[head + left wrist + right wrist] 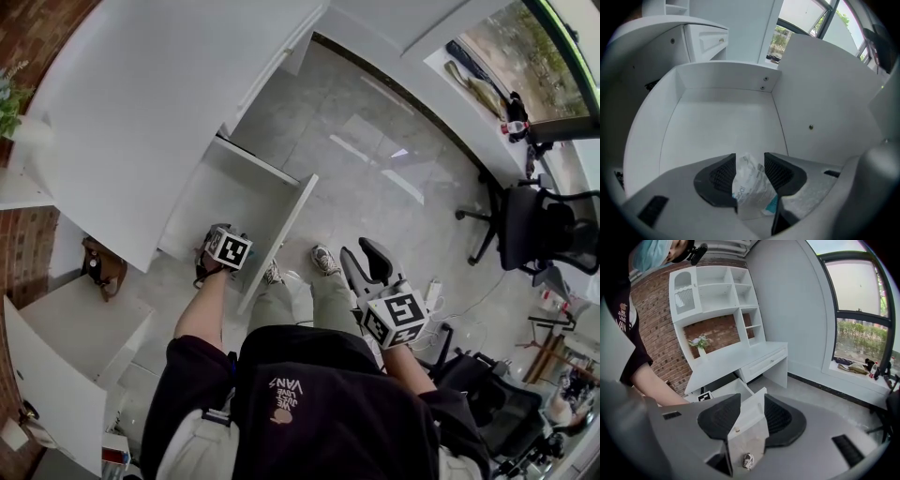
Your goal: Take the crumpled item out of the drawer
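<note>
One crumpled white plastic packet [749,190] lies between our left hand-held gripper's [750,157] wide jaws, in one white drawer [722,117]; our right hand-held gripper [752,399] gapes empty.

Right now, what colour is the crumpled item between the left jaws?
Crumpled item: white, teal print; left gripper view shows best.

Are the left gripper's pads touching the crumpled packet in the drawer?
Cannot tell. In the left gripper view the crumpled packet stands between the left gripper's parted jaws, its edges close along both pads, but neither contact nor a gap shows plainly.
</note>
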`<state>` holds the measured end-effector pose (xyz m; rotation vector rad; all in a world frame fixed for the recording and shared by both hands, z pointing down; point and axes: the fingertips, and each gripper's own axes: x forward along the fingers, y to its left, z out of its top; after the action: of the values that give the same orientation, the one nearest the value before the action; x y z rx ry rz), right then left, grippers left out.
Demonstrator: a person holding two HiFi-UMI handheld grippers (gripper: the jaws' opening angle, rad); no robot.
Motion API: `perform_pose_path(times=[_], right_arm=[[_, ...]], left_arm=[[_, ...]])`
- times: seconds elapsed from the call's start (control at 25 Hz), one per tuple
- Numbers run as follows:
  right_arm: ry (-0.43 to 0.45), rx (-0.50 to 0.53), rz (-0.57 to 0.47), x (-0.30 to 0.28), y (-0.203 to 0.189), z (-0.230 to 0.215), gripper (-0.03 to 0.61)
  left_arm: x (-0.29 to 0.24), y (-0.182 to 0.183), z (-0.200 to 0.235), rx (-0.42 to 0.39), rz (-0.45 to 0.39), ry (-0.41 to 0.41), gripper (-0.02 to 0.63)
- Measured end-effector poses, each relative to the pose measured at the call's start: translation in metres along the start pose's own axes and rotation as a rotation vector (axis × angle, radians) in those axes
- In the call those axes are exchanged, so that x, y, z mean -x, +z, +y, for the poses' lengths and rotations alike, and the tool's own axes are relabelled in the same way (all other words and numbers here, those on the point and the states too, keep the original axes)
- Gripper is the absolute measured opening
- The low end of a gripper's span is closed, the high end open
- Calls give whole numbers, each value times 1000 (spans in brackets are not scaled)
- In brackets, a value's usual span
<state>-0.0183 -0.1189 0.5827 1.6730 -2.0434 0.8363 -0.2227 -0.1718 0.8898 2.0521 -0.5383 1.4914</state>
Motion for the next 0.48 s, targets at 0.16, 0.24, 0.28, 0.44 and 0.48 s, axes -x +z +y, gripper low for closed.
perform_pose_path(times=[0.16, 0.24, 0.28, 0.44, 0.48], right_arm=[[9, 9, 12, -5, 2, -1, 135], [16, 13, 16, -8, 3, -1, 135], [19, 15, 18, -9, 3, -1, 135], [36, 23, 24, -12, 4, -2, 135], [40, 25, 23, -13, 5, -2, 135]], left_arm=[[-8, 0, 2, 8, 27, 7, 172], [-10, -2, 4, 10, 42, 14, 168], [-10, -3, 5, 12, 48, 18, 153], [-11, -4, 5, 20, 43, 32, 61], [-11, -4, 5, 22, 42, 34, 57]])
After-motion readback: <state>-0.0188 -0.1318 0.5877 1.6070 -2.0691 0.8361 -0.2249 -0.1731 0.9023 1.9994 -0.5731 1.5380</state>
